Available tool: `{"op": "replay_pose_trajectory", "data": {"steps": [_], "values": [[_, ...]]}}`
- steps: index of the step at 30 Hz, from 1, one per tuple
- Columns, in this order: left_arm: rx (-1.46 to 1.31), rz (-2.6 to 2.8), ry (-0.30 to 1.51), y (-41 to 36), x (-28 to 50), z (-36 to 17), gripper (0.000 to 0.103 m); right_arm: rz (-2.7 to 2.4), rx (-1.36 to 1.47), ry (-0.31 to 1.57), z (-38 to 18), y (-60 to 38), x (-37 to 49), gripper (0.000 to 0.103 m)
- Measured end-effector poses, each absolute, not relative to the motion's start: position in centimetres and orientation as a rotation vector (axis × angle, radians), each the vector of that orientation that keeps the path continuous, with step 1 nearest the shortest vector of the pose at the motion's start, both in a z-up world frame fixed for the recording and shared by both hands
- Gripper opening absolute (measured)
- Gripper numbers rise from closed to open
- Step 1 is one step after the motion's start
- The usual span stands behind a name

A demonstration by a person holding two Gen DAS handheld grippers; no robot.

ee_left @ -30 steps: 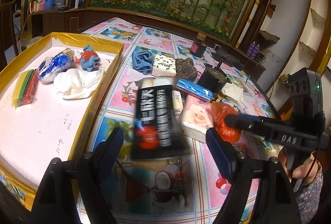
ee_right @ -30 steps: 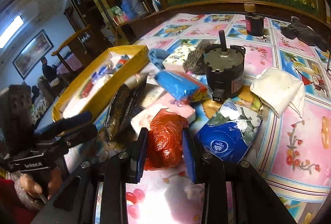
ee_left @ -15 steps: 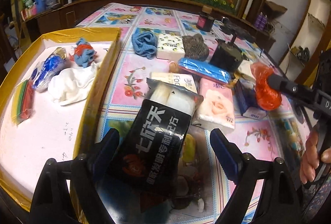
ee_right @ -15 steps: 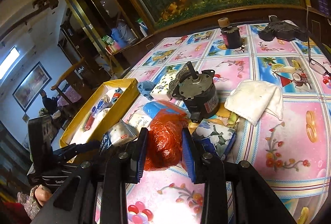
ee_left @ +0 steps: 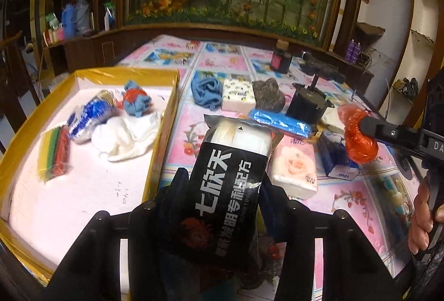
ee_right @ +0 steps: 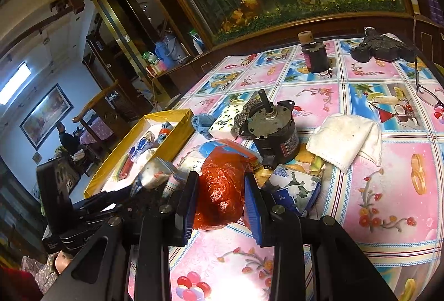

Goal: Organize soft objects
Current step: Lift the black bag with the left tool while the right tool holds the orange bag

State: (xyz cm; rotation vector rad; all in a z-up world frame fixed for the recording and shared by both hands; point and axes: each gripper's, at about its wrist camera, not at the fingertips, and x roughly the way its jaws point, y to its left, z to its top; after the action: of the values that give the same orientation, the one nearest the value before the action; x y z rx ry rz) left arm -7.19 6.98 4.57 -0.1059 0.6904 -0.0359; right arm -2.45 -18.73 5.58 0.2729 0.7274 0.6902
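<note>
Closing our left gripper (ee_left: 220, 190), we have its jaws pressing a black packet (ee_left: 227, 184) just beside the yellow tray (ee_left: 163, 117) near the worktop's (ee_left: 347, 195) left edge. Our right gripper (ee_right: 220, 199) jaws clamp an orange bag (ee_right: 222, 187) above the worktop's near edge.

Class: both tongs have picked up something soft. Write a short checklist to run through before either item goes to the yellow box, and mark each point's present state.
1. Left tongs closing on black packet, packet between the pads: ok.
2. Right tongs clamp red bag: ok.
3. Yellow box has bare floor for more: ok.
4. Packet lifted clear of the table: cannot tell.
5. Motor left on the table: ok.
</note>
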Motion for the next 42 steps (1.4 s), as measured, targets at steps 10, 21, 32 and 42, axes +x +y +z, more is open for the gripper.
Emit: {"op": "replay_pose_trajectory", "data": {"steps": [10, 21, 32, 42], "values": [[-0.083, -0.050, 0.683, 6.39, -6.83, 4.48, 0.048, 0.677, 0.265, 0.736, 5.53, -18.64, -2.44, 0.035], [-0.085, -0.056, 0.686, 6.42, -6.87, 4.31, 0.048, 0.675, 0.265, 0.736, 5.47, -18.59, -2.39, 0.035], [-0.084, -0.059, 0.681, 6.43, -6.98, 4.34, 0.048, 0.670, 0.264, 0.740, 5.37, -18.62, -2.27, 0.035], [-0.084, -0.059, 0.678, 6.35, -7.05, 4.39, 0.048, 0.670, 0.260, 0.741, 5.30, -18.57, -2.20, 0.035]]}}
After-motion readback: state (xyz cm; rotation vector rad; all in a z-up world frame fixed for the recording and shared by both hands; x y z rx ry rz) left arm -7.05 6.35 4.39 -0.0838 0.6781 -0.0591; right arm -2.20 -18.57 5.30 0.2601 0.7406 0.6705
